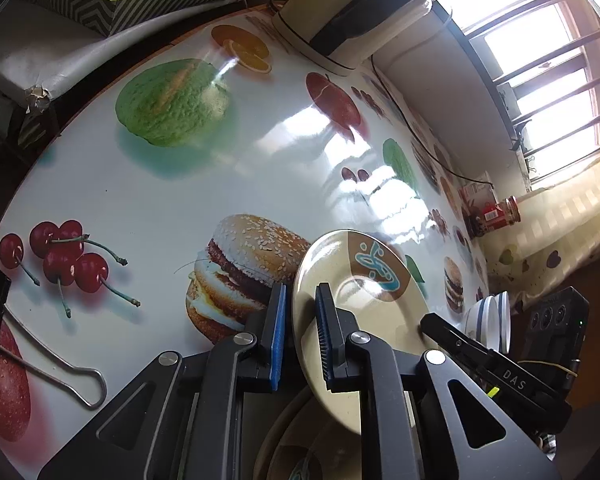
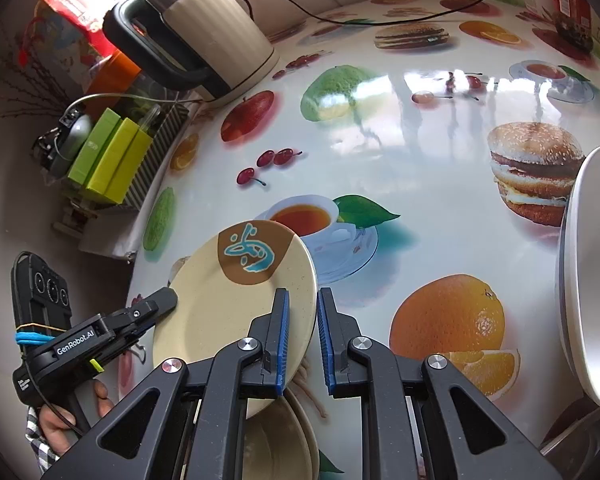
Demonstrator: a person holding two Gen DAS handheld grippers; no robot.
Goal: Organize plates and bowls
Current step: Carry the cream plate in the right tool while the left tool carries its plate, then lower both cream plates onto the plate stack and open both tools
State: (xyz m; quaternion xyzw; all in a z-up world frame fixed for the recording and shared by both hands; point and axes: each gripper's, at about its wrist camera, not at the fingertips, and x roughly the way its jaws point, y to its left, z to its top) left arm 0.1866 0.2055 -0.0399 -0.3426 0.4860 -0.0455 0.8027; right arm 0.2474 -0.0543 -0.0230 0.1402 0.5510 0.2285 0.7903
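Note:
A cream plate (image 1: 364, 300) (image 2: 228, 304) with a brown patch and a teal motif is held tilted over a stack of similar cream dishes (image 1: 300, 448) (image 2: 276, 444) at the table's near edge. My right gripper (image 2: 303, 336) is shut on the plate's right rim. In the left wrist view its black fingers (image 1: 452, 332) show on that rim. My left gripper (image 1: 301, 332) straddles the opposite rim. A thin dark gap shows between its left pad and the plate, so I read it as open. Its fingertip (image 2: 160, 302) lies over the plate's left edge.
The glossy tablecloth (image 1: 160, 200) is printed with fruit and burgers. A cream kettle (image 2: 212, 32) stands at the back. White blue-striped bowls (image 1: 492, 320) and a large white dish (image 2: 592, 280) sit to the right. A binder clip (image 1: 40, 356) lies at the left. A hand (image 2: 60, 420) holds the left gripper.

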